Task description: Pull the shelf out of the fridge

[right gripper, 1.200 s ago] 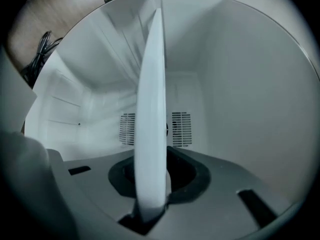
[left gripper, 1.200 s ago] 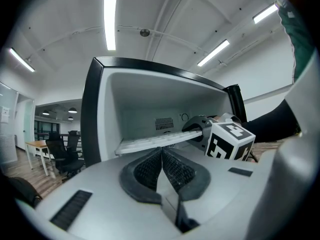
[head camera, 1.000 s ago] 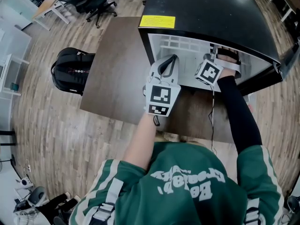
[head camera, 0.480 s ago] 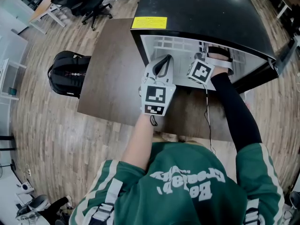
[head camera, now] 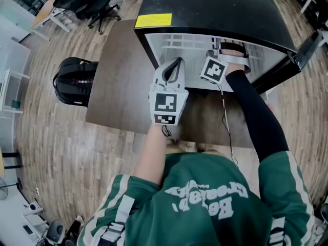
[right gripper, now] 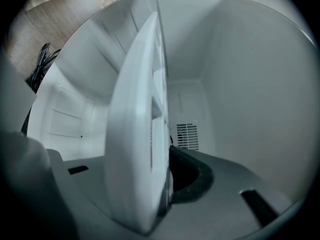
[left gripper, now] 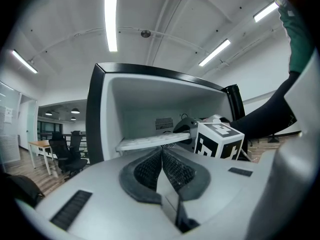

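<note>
Nearest you, your left gripper (left gripper: 161, 154) points at the open front of the fridge, outside it. Its two dark ribbed rubber pads (left gripper: 145, 171) are pressed flat together with nothing between them, set in a smooth grey moulded shell. Your right arm, in a black sleeve (head camera: 256, 117), reaches past it. The right gripper (right gripper: 155, 184) sits just inside the fridge mouth, its black-and-white marker cube (head camera: 213, 69) at the opening. Its jaws stand wide and have just been closing. The shelf (right gripper: 135, 134) is between them, its thick rounded front edge against the one dark pad that shows; the other pad is hidden behind the plastic. The shelf is a flat slab of white moulded plastic with long slots cut through it. It lies level inside the compartment, part way up, its front edge near the opening. Behind it the liner is smooth white plastic with a small slatted vent (right gripper: 187, 135) low on the back wall. The fridge (head camera: 220, 9) is a glossy black box with a yellow label (head camera: 153, 20) on top. It stands on a dark brown wood-grain table (head camera: 118, 81). Beyond the table a black backpack (head camera: 74, 83) lies on the pale plank floor (head camera: 56, 147). Black office chairs (head camera: 100, 4) stand further off.
</note>
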Available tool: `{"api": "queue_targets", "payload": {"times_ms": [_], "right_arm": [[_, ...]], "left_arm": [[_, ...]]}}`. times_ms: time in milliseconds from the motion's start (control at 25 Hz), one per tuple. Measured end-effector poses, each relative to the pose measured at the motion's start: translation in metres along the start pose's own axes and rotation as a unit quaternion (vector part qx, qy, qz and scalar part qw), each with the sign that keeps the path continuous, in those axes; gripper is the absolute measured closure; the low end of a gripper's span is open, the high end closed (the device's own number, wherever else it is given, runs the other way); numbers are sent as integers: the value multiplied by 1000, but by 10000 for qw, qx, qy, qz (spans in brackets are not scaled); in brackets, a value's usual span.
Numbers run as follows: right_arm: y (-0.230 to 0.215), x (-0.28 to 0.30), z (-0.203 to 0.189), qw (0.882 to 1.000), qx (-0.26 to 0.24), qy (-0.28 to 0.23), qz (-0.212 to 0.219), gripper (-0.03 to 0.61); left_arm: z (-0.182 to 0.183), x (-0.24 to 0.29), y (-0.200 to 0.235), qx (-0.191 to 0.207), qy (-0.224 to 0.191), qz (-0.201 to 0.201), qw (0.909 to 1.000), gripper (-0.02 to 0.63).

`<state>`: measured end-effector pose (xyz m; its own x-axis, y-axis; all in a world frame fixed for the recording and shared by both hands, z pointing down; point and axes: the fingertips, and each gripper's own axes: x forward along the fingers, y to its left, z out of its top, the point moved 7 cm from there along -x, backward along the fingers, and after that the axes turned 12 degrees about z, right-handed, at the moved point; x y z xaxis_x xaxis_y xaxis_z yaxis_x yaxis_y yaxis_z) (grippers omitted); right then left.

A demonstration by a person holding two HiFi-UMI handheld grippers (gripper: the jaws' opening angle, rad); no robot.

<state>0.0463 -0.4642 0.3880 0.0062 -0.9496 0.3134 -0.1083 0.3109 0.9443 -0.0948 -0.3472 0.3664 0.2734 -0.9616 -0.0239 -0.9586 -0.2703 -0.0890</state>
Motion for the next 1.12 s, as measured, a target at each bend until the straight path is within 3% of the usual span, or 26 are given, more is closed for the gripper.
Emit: {"api": "queue_targets", "payload": {"times_ms": [920, 1120], "right_arm": [[-4, 2, 1, 9999, -32, -6, -165, 459], [-2, 3, 1, 9999, -55, 20, -157, 460]], "left_arm": [[16, -41, -27, 299, -46, 464, 9985, 597], [12, -46, -23, 287, -41, 410, 9987, 597]]}}
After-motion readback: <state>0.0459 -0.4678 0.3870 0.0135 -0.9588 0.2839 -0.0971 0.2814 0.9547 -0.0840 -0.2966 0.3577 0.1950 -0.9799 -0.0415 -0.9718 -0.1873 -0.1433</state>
